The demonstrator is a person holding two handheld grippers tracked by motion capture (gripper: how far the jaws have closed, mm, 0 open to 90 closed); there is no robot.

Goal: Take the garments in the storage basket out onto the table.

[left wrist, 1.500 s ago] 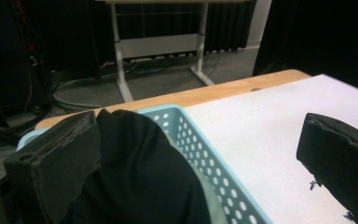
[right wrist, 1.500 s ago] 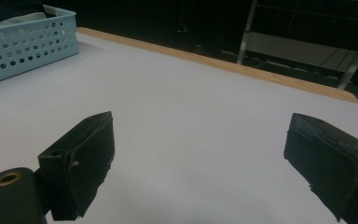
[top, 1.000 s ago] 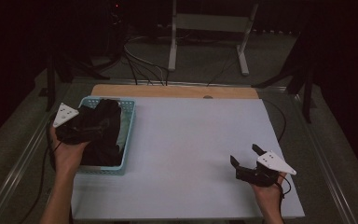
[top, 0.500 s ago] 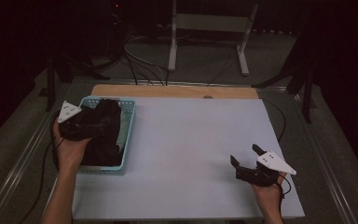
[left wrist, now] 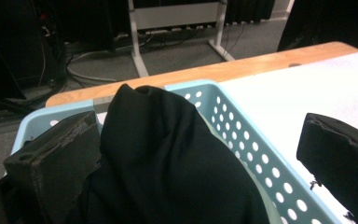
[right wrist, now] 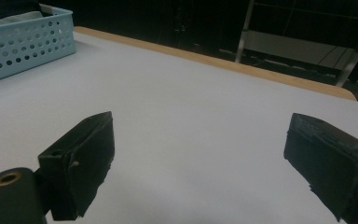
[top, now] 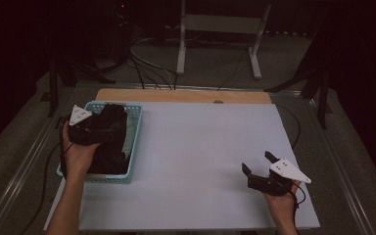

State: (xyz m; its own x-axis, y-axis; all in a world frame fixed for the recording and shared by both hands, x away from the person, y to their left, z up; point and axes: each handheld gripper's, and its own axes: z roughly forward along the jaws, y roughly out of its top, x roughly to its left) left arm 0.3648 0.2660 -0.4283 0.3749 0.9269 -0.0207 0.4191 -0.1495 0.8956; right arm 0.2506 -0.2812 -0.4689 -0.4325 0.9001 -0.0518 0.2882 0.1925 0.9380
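A light blue perforated basket (top: 136, 132) stands at the table's left side with a heap of black cloth (top: 110, 147) in it. My left gripper (top: 106, 123) hovers over the basket's far half, its fingers dark against the cloth. In the left gripper view the cloth (left wrist: 168, 154) bulges up between the jaws of that gripper (left wrist: 196, 126), which stand wide apart, and the basket rim (left wrist: 242, 130) runs under the right jaw. My right gripper (top: 257, 161) rests open near the table's front right. The space between its tips (right wrist: 200, 128) holds nothing.
The white tabletop (top: 200, 147) stretches between the basket and the right gripper. A wooden strip (top: 176, 95) borders its far edge. Beyond it stand a metal frame (top: 215, 29) and floor cables (top: 147, 68). The basket (right wrist: 23, 42) sits far left in the right gripper view.
My left gripper has shifted slightly right and away over the basket. The right gripper has stayed where it was.
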